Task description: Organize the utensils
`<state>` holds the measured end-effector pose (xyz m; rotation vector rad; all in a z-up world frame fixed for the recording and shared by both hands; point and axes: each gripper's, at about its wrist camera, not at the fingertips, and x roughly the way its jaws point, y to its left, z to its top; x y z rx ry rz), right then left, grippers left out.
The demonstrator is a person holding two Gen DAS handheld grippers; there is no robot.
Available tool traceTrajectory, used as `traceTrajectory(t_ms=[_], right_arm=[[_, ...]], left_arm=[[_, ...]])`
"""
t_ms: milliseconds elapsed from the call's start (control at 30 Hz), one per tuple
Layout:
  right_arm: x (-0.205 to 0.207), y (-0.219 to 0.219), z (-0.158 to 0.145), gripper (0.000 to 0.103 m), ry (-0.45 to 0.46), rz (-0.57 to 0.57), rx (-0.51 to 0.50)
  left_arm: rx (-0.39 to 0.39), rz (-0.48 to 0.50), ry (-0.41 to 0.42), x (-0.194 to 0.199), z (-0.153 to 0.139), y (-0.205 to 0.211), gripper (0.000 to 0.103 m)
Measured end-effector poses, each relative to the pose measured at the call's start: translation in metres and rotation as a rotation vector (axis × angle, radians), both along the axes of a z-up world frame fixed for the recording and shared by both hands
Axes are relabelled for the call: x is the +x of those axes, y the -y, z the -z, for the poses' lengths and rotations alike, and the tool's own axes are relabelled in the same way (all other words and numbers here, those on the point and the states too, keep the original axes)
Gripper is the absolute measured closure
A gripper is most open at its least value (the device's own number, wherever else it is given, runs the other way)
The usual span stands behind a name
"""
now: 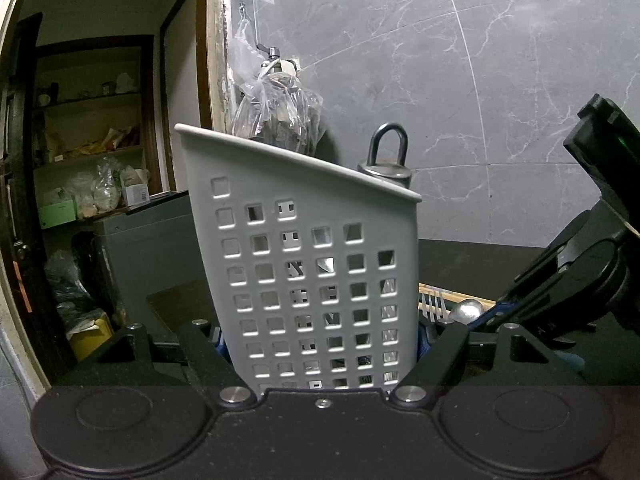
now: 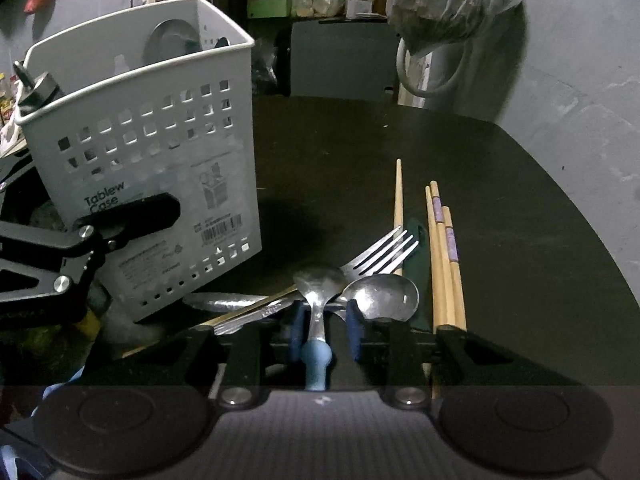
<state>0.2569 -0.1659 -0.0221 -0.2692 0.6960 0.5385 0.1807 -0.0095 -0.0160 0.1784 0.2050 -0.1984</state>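
Observation:
A white perforated cutlery basket [image 1: 304, 264] fills the left wrist view, and my left gripper [image 1: 322, 340] is shut on its lower walls. A metal utensil with a loop handle [image 1: 387, 152] sticks out of the basket. In the right wrist view the basket [image 2: 140, 152] stands left of a pile of utensils on the dark table [image 2: 520, 240]. My right gripper [image 2: 325, 312] reaches over the pile, and a blue-handled spoon [image 2: 318, 284] lies between its pads [image 2: 354, 328] with a gap on the right. Beside it lie a larger spoon [image 2: 380, 294], a fork [image 2: 380, 252] and wooden chopsticks [image 2: 444, 260].
A flat metal utensil [image 2: 224, 300] lies by the basket's foot. A dark green handle [image 2: 416, 276] lies between the chopsticks. A full plastic bag [image 2: 448, 0] hangs on the grey wall behind. The table's edge curves away at the right. Shelves [image 1: 92, 152] stand beyond the doorway.

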Motion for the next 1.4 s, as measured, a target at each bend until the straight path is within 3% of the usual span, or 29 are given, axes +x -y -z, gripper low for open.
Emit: traceTrajectory(t_ms=[33,433,867,1067,1200,1233,1300,1400], right_arm=[[0.001,0.0,0.0,0.094,-0.005,-0.004,0.003],[-0.004,0.008,-0.006,0.095,0.008,0.019,0.08],[-0.03,0.049,-0.023,0.101,0.129,0.027,0.329],[-0.025,0.051,-0.018,0.101,0.098,0.039,0.296],[-0.022,0.049,-0.01,0.091,0.068,0.051,0.263],[-0.021,0.049,-0.008,0.085,0.059,0.053,0.253],[-0.021,0.051,-0.004,0.063,0.045,0.061,0.241],[-0.022,0.051,0.002,0.053,0.025,0.044,0.222]], left_arm=[[0.0,0.0,0.0,0.0,0.0,0.0,0.025],[0.0,0.0,0.0,0.0,0.0,0.0,0.025],[0.002,-0.002,-0.001,0.0,0.0,0.0,0.025],[0.002,-0.002,-0.002,0.0,0.0,0.001,0.025],[0.002,-0.002,-0.002,0.0,0.0,0.001,0.025],[0.002,-0.002,-0.002,0.0,0.0,0.001,0.025],[0.002,-0.002,-0.002,0.0,0.0,0.001,0.025],[0.002,-0.002,-0.002,0.0,0.0,0.001,0.025]])
